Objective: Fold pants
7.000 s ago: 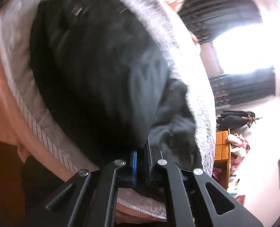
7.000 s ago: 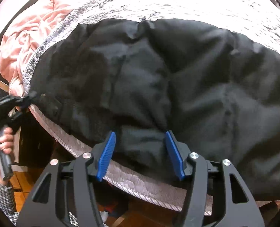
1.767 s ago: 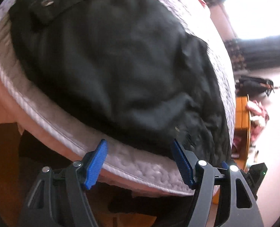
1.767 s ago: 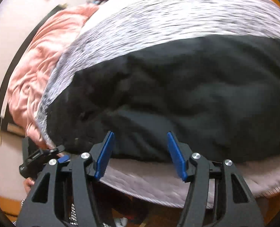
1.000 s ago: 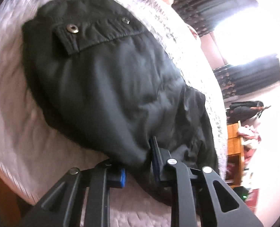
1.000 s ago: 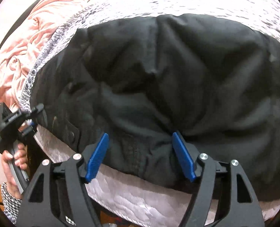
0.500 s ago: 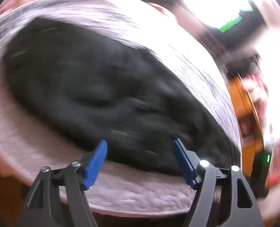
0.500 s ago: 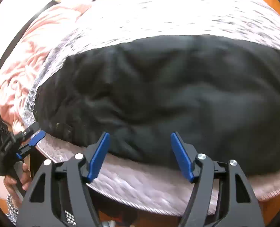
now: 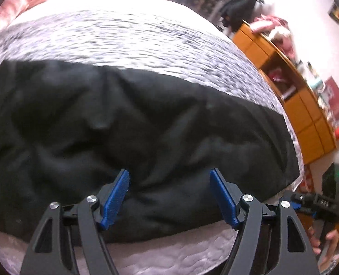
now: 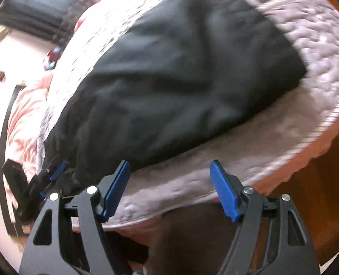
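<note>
Black pants lie bunched and creased along the near edge of a bed with a grey-white quilted cover. In the left wrist view my left gripper is open, its blue pads over the near edge of the pants, holding nothing. The right gripper shows at the far right, in a hand. In the right wrist view the pants stretch away diagonally; my right gripper is open and empty above the bed edge, just off the cloth. The left gripper shows at the pants' far left end.
An orange wooden cabinet with clutter on top stands right of the bed. A pink blanket lies crumpled at the bed's far side. The bed's pink skirt edge drops to a brown wooden floor. Dark curtains hang by a bright window.
Both cameras have swung: the left view turned toward the cabinet side, the right view tilted so the pants run diagonally. Both grippers stayed open. The right gripper drew back off the cloth.
</note>
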Action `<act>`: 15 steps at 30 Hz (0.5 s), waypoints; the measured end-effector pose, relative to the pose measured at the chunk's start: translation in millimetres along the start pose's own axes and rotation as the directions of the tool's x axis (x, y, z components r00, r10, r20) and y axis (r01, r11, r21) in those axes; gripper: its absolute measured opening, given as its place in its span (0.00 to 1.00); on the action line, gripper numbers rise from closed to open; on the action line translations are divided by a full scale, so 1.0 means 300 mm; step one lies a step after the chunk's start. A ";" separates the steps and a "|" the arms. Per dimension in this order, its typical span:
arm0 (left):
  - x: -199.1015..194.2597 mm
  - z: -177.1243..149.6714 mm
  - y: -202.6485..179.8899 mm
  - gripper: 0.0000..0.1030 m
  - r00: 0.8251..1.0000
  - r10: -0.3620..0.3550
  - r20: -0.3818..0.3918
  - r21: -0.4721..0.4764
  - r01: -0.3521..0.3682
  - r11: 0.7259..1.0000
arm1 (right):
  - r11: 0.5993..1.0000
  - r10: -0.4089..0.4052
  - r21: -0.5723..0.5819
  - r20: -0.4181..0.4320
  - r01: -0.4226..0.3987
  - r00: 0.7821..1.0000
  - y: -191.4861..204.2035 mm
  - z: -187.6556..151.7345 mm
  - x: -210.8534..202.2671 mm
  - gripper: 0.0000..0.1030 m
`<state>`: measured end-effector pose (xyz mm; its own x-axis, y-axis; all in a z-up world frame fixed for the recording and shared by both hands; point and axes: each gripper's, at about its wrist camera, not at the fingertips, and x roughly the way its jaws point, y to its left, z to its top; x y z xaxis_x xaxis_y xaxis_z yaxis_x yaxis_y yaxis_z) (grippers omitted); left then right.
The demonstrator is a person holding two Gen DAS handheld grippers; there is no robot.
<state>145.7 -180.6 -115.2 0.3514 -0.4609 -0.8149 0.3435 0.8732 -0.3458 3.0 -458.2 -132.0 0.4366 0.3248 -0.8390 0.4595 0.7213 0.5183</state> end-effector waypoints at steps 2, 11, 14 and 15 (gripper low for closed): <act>0.035 0.004 -0.028 0.72 1.000 0.011 -0.012 0.028 -0.010 1.000 | 0.999 0.006 0.034 0.020 -0.007 1.000 -0.057 0.026 -0.013 0.72; 0.134 -0.006 -0.028 0.79 0.997 0.050 -0.052 0.034 -0.048 0.998 | 0.991 0.053 0.114 0.131 -0.069 0.990 -0.202 0.162 0.005 0.68; 0.126 -0.001 -0.007 0.78 0.998 0.029 -0.050 0.011 -0.029 1.000 | 0.986 0.095 0.125 0.139 -0.112 0.986 -0.206 0.191 0.014 0.35; 0.121 0.003 -0.005 0.76 0.998 0.026 -0.050 0.003 -0.026 1.000 | 0.982 0.126 0.122 0.148 -0.144 0.981 -0.201 0.199 0.005 0.19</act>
<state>158.7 -198.7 -144.0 0.3164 -0.4299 -0.8456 0.3374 0.8841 -0.3232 22.0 -537.8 -154.5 0.6007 0.3184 -0.7333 0.4828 0.5867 0.6502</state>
